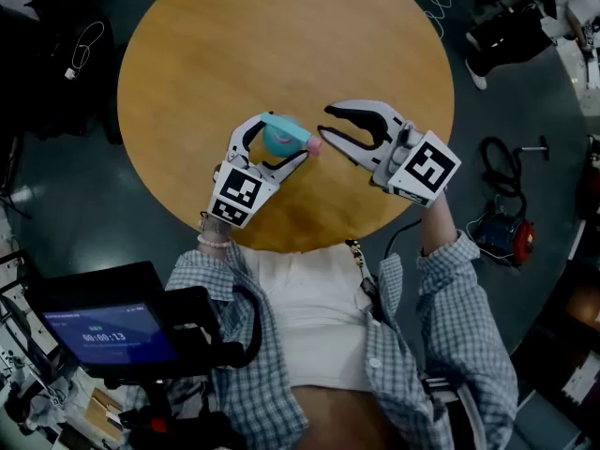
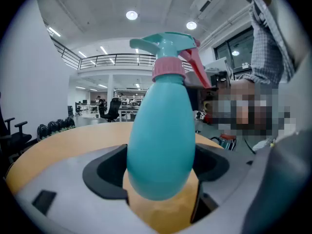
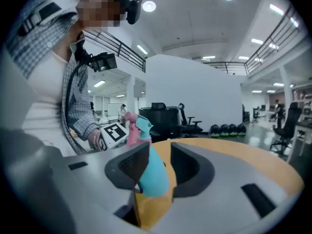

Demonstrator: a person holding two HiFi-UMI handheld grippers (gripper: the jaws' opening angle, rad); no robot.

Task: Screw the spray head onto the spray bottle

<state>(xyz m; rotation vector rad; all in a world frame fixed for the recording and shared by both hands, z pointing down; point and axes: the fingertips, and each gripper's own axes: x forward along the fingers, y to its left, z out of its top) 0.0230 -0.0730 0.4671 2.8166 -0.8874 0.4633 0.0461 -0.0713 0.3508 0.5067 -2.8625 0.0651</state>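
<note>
Bottle [image 2: 161,145] twisting inside the left grip looks the likeliest trouble: its belly is round and smooth, so when the collar [image 2: 168,68] is turned the whole thing may spin with it and the thread never tightens. A bite on the trigger [image 2: 197,69] instead of the collar could also cock the head [image 2: 165,45] crooked. Left gripper [image 1: 284,139] jaws are clamped on the bottle's belly, one pad each side, base toward that gripper and head pointing away. Right gripper [image 1: 324,122] jaws stand partly apart with nothing pressed between them, tips just beside the collar; whether a tip touches it I cannot tell. Head sits on the neck, how tight is unclear. Bottle is over the near part of the round table [image 1: 234,45], in front of the person
</note>
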